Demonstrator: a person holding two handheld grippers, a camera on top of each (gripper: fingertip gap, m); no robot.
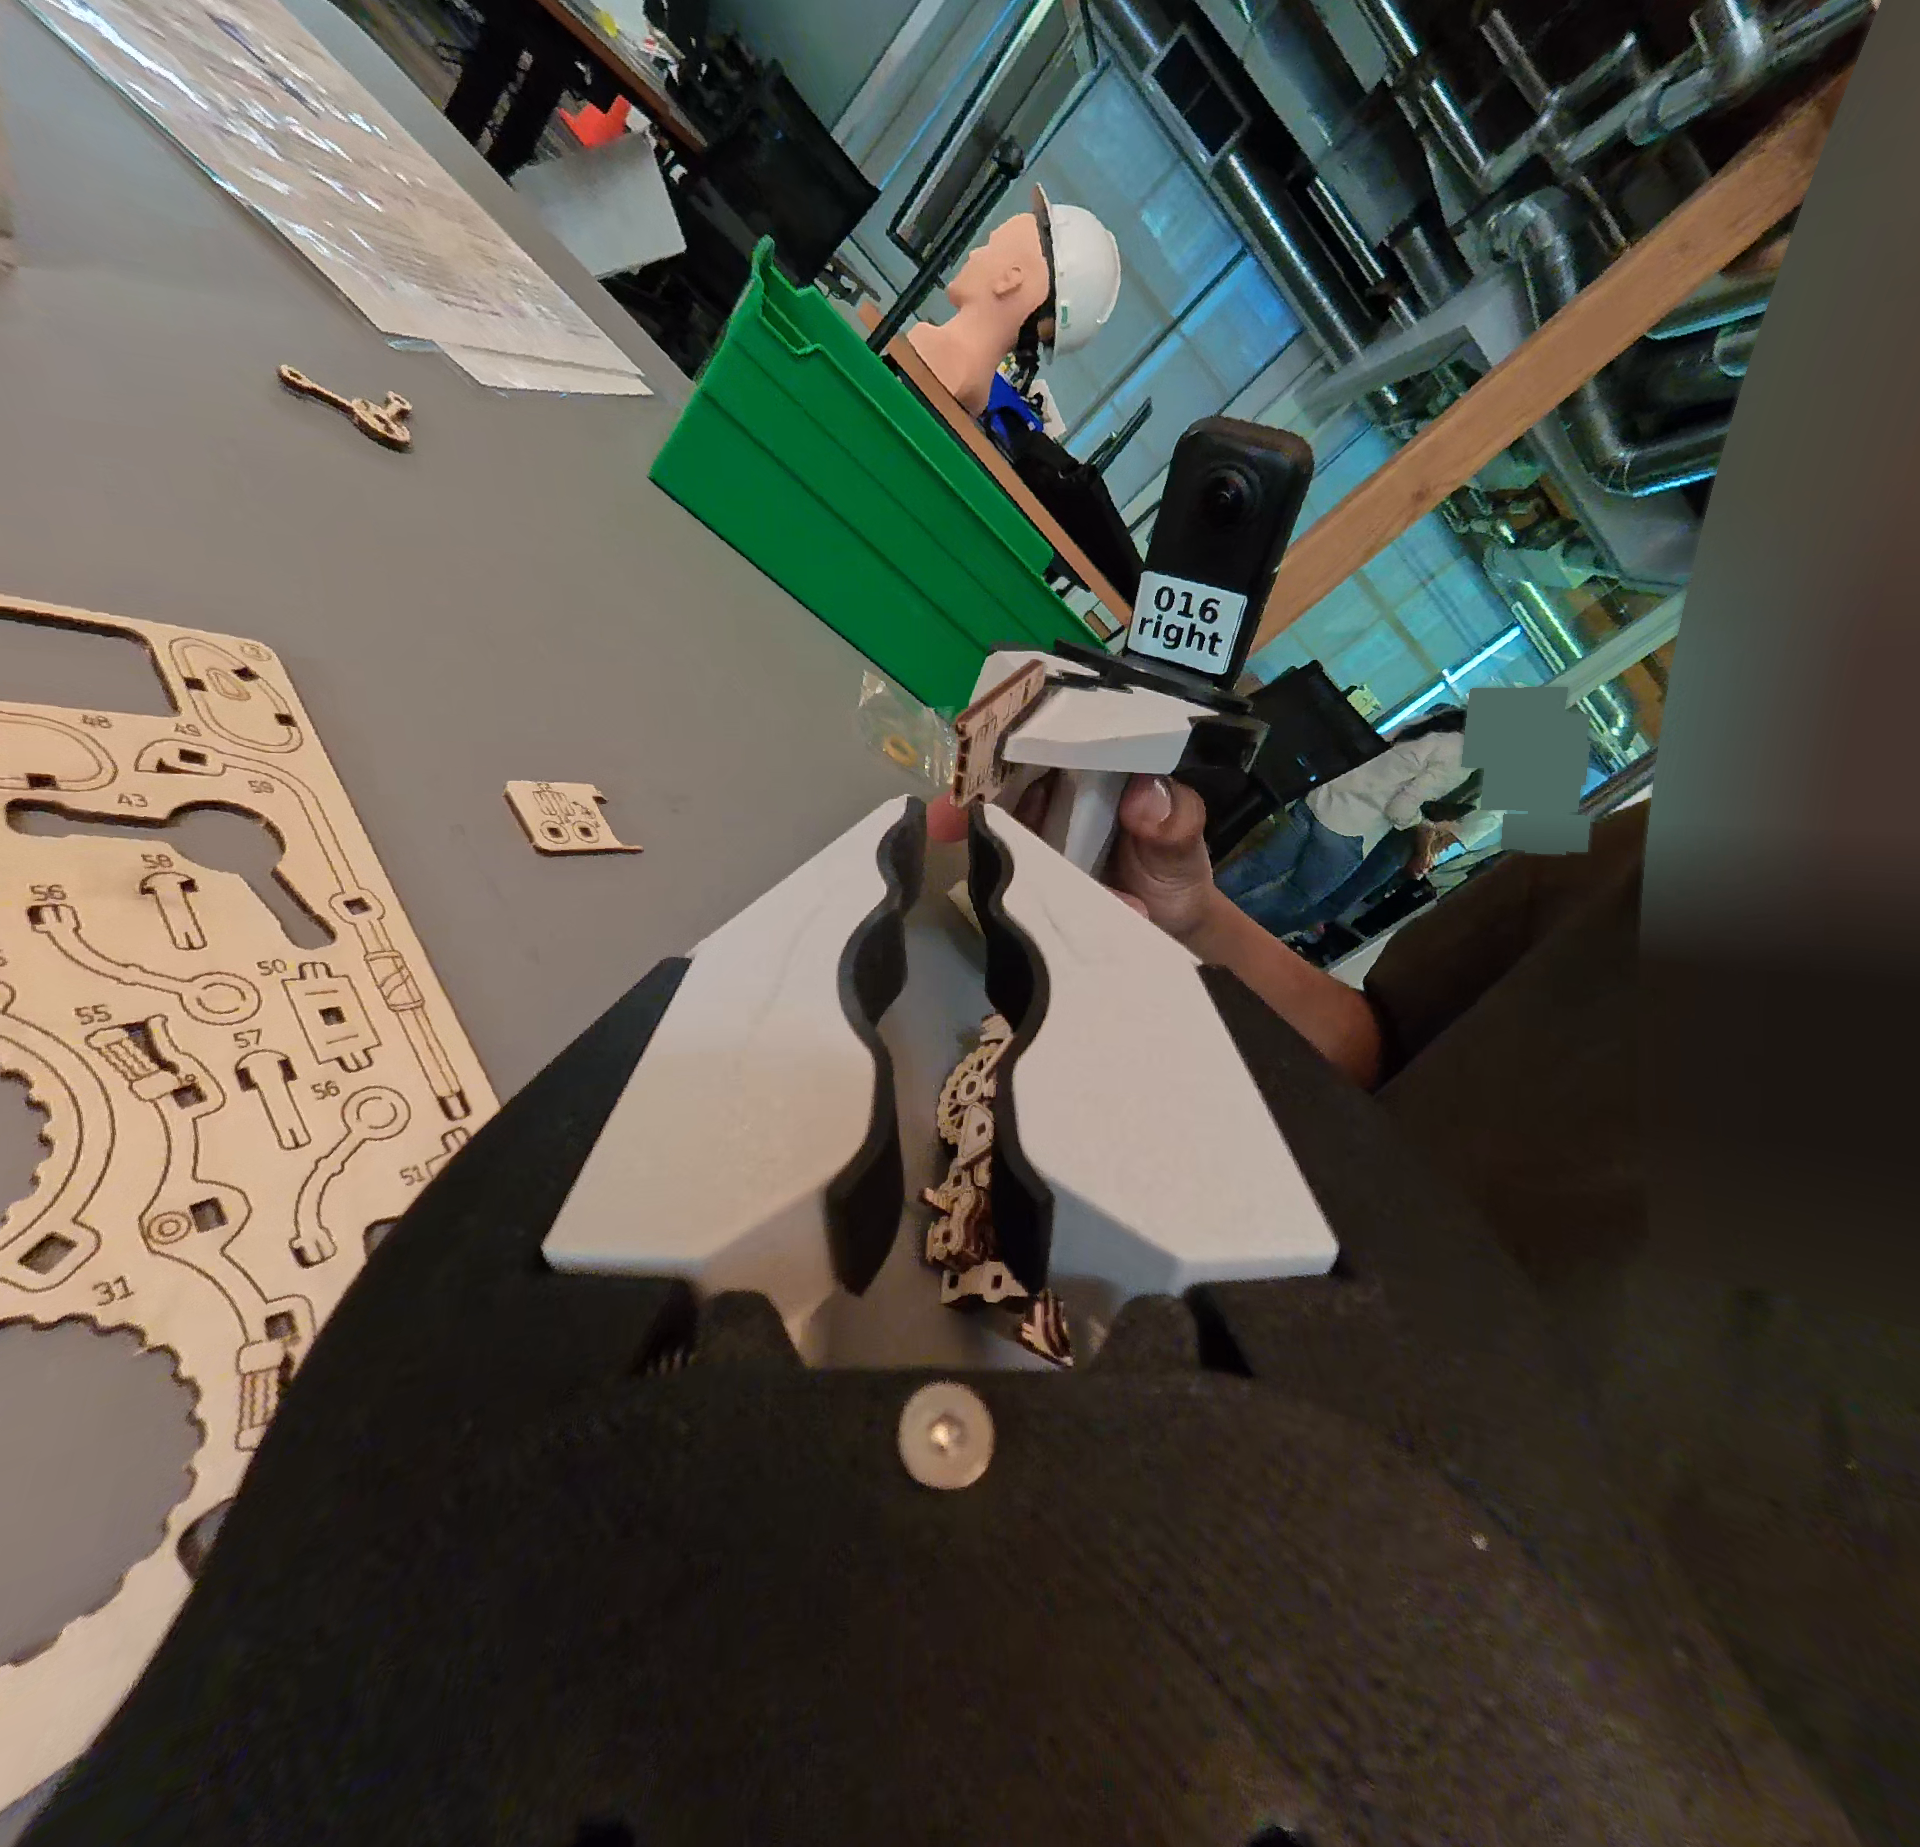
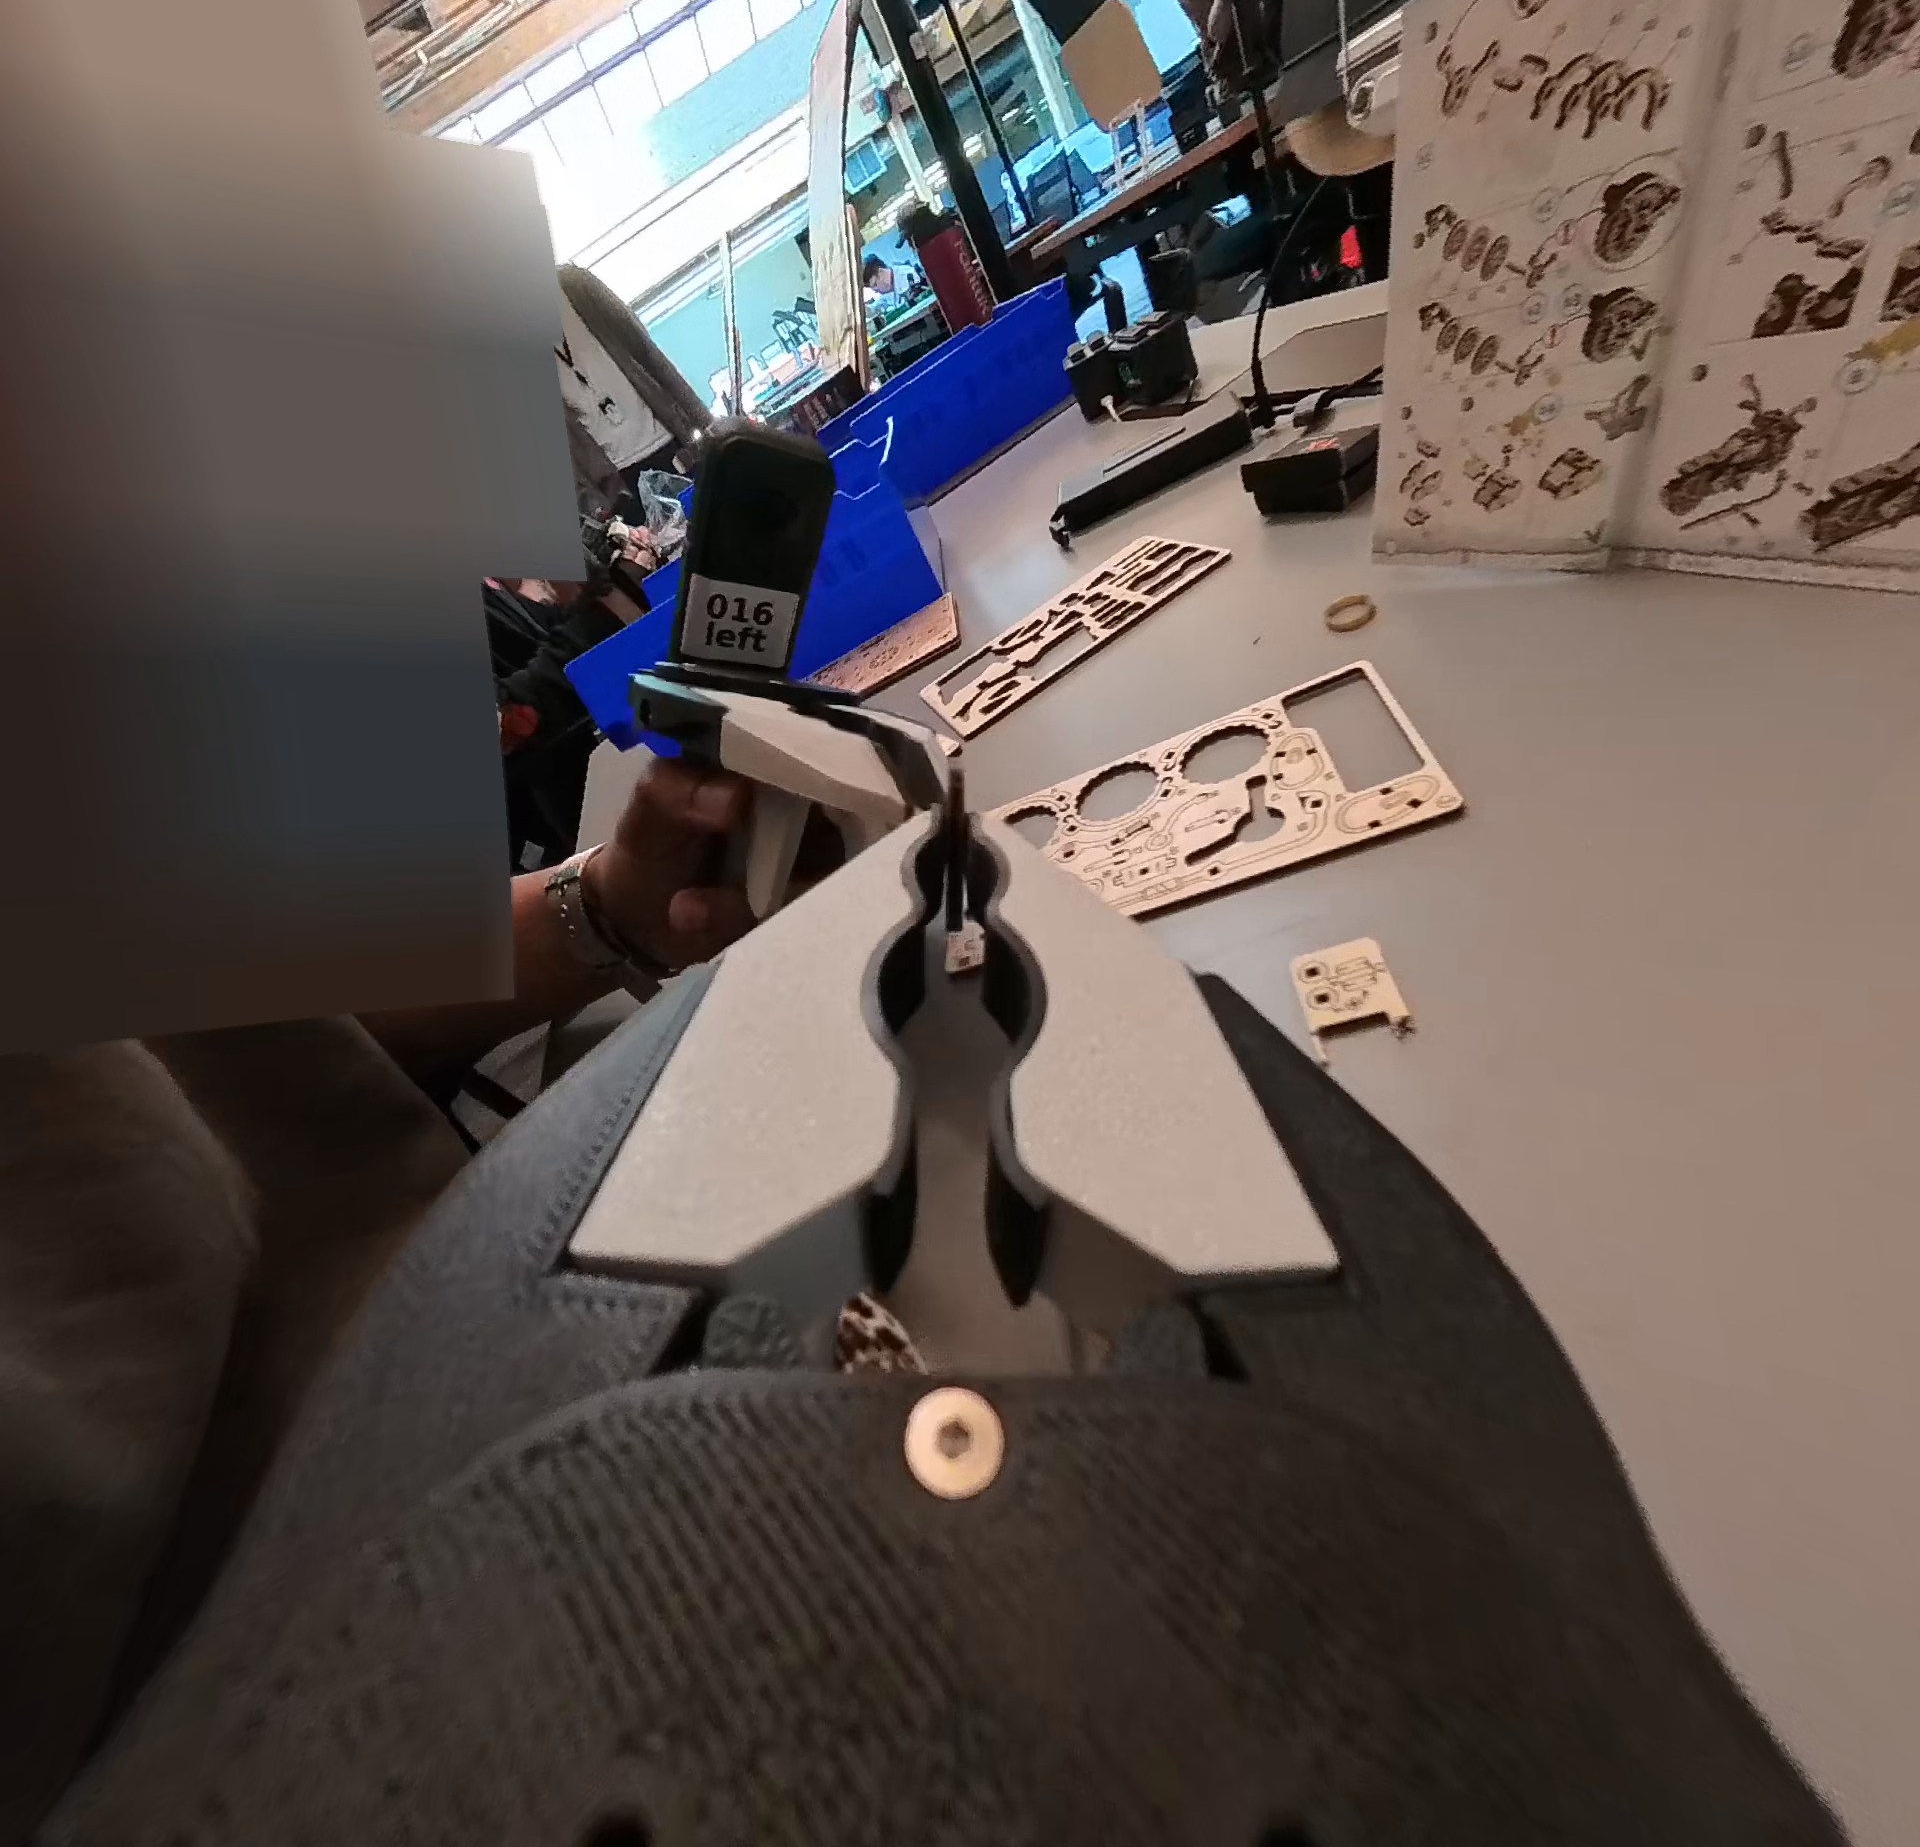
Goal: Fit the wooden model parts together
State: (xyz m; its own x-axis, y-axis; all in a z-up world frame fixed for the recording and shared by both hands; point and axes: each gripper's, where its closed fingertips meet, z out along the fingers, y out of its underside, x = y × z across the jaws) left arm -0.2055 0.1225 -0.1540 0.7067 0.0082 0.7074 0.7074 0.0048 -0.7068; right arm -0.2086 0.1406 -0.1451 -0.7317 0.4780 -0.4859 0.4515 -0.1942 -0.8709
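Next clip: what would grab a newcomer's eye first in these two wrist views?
Two handheld grippers face each other above the grey table: the left gripper clamps a dark gear assembly, and the right gripper pinches a small flat wooden part at its tips. Next come the bright green bin behind them and the pale punched-out parts sheet on the left of the left wrist view.
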